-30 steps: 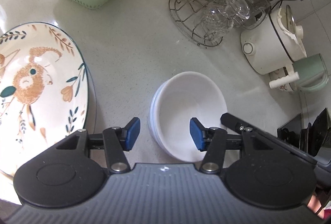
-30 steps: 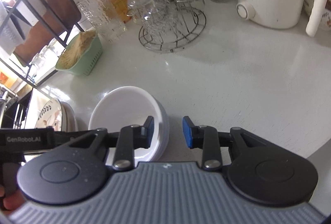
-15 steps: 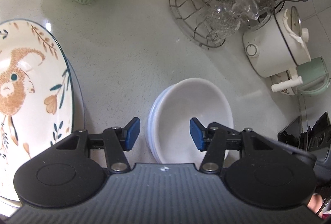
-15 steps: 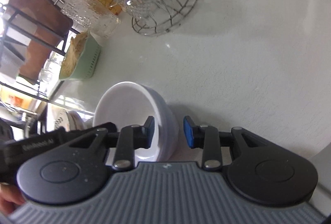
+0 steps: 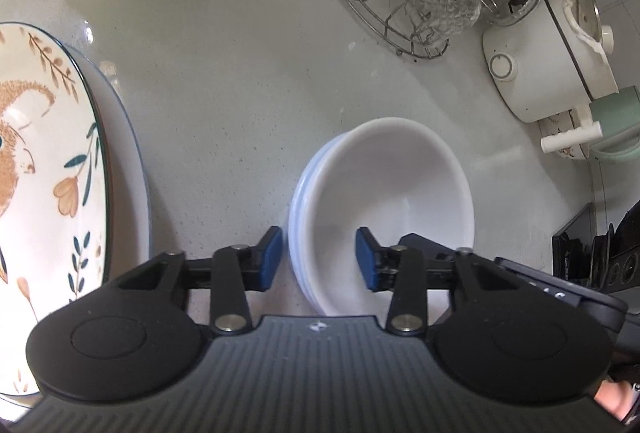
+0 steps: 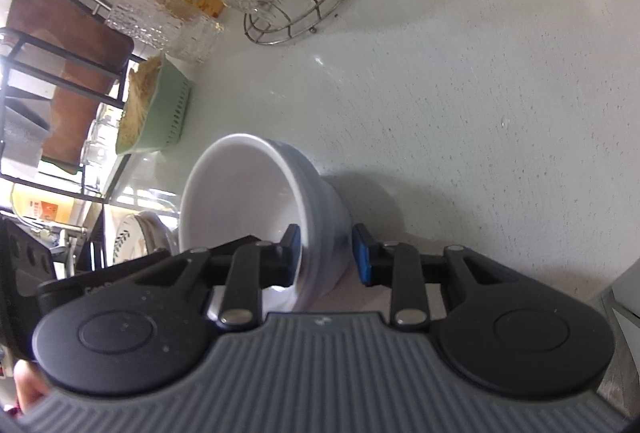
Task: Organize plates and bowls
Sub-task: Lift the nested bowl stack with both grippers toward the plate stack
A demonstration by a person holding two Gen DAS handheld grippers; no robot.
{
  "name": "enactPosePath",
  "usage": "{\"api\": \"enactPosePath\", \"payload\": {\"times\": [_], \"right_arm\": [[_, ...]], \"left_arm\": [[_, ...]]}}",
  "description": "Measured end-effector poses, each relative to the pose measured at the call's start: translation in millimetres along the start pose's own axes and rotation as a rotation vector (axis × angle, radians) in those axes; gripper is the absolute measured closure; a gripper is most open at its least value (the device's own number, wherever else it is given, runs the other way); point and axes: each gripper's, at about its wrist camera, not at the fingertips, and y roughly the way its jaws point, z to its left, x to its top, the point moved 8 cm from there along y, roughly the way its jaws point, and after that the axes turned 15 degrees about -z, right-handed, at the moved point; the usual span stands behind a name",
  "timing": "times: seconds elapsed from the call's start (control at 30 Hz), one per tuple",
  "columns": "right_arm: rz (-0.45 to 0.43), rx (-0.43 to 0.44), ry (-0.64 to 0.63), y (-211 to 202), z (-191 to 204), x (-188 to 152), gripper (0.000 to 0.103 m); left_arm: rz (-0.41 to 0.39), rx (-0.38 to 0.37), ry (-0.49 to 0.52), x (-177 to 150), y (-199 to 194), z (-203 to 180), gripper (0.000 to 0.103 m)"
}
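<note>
The bowls [image 5: 384,209] are a white nested stack on the counter [image 5: 240,81], beside the plates [image 5: 48,169]. The left gripper [image 5: 318,259] is spread, with the near left rim between its pads, no touch visible. The right gripper [image 6: 326,253] is also spread around the right wall of the bowls [image 6: 248,205], which look tilted in this view.

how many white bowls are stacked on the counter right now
3 by the rims showing, nested in one stack of white bowls between both grippers, right of the patterned plate. More may be hidden.
</note>
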Motion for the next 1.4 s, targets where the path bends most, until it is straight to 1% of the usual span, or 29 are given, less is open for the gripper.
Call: {"api": "enactPosePath", "payload": {"times": [0.03, 0.1, 0.2, 0.3, 0.4, 0.57, 0.67, 0.7, 0.8, 0.87, 1.07, 1.17, 1.3, 1.4], "right_arm": [[0.0, 0.001, 0.002, 1.5, -0.4, -1.1, 0.073], [0.002, 0.003, 0.012, 4.0, -1.3, -3.2, 0.074], [-0.007, 0.003, 0.01, 4.1, -1.9, -4.2, 0.075], [-0.012, 0.001, 0.002, 2.2, -2.9, -5.3, 0.077], [-0.016, 0.004, 0.003, -2.6, -3.5, -6.7, 0.077], [-0.023, -0.001, -0.003, -13.4, -0.9, -5.9, 0.077], [-0.026, -0.01, -0.001, -19.6, 1.2, -3.4, 0.077], [-0.032, -0.01, -0.003, -22.2, 2.3, -2.0, 0.077], [-0.055, -0.019, -0.024, -31.5, 6.1, 3.0, 0.077], [-0.063, -0.02, -0.028, -37.1, 8.0, 5.6, 0.077], [-0.083, -0.017, -0.052, -52.1, 16.8, 7.6, 0.077], [-0.091, -0.01, -0.06, -58.9, 24.1, 10.5, 0.077], [-0.083, 0.024, -0.05, -65.9, 36.9, 13.6, 0.077], [-0.06, 0.057, -0.066, -68.3, 52.6, 10.1, 0.077]], "left_arm": [[-0.003, 0.003, 0.0, -0.2, 0.1, 0.1, 0.062], [-0.01, 0.013, 0.003, -0.5, 0.5, 0.2, 0.068], [-0.009, 0.02, 0.005, -1.2, -1.1, 2.1, 0.074], [-0.01, 0.008, -0.011, -1.5, -4.5, 3.8, 0.075], [-0.009, 0.003, -0.015, -1.6, -9.5, 3.2, 0.075], [-0.004, -0.003, 0.015, -4.5, -21.8, -6.1, 0.075], [-0.036, 0.004, 0.084, -6.4, -32.1, -18.1, 0.075], [-0.045, 0.005, 0.088, -6.9, -35.1, -21.5, 0.075], [-0.047, 0.002, 0.06, -6.5, -40.9, -27.5, 0.075], [-0.051, -0.002, 0.059, -4.9, -45.9, -31.2, 0.075], [-0.088, -0.006, 0.017, -4.5, -66.5, -37.0, 0.075], [-0.081, -0.016, 0.01, -5.7, -76.9, -35.8, 0.074], [-0.076, -0.028, -0.004, -4.0, -95.0, -26.3, 0.074], [-0.096, -0.031, -0.03, 1.0, -113.2, -15.6, 0.074]]}}
